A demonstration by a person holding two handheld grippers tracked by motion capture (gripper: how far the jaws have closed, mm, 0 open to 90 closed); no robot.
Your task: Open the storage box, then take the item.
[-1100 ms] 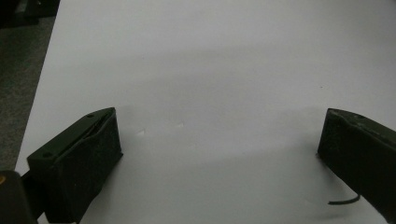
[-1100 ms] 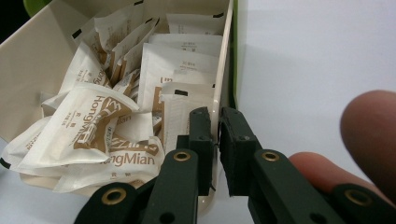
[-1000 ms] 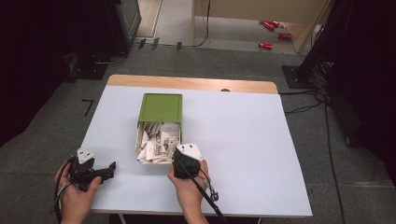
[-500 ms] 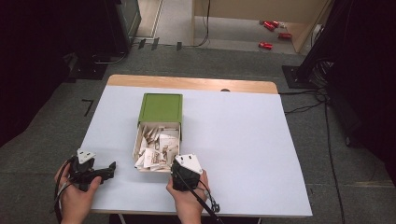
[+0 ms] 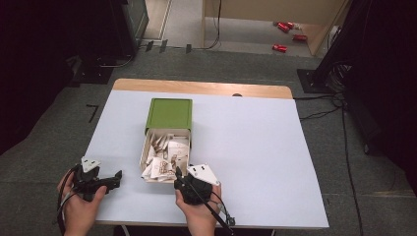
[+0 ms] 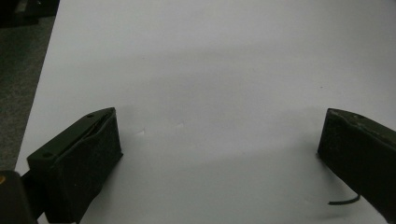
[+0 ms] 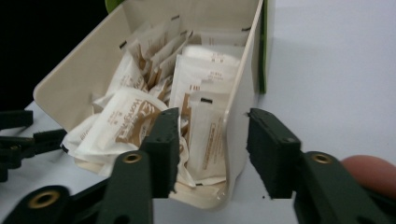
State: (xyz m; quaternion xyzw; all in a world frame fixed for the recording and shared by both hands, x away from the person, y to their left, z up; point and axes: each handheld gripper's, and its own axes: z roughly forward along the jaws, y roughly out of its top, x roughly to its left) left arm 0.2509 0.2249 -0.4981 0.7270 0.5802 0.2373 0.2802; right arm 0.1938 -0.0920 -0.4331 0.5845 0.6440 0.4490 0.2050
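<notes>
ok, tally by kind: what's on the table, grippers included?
Grippers: 2, left gripper and right gripper
Green sleeve: 1
Tray pulled out of it: 1
Sachets in the tray: a heap, too jumbled to count
Total: 4, plus the sachets

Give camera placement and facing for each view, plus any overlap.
High view: fixed above the person's side, looking forward and down on the table; both hands with left tool and right tool.
Left gripper view: rides the left tool, facing bare tabletop; its wide-apart jaws.
Right gripper view: rides the right tool, facing the sachet drawer; just-opened jaws straddle its wall.
Shared: the drawer, in the high and right gripper views.
</notes>
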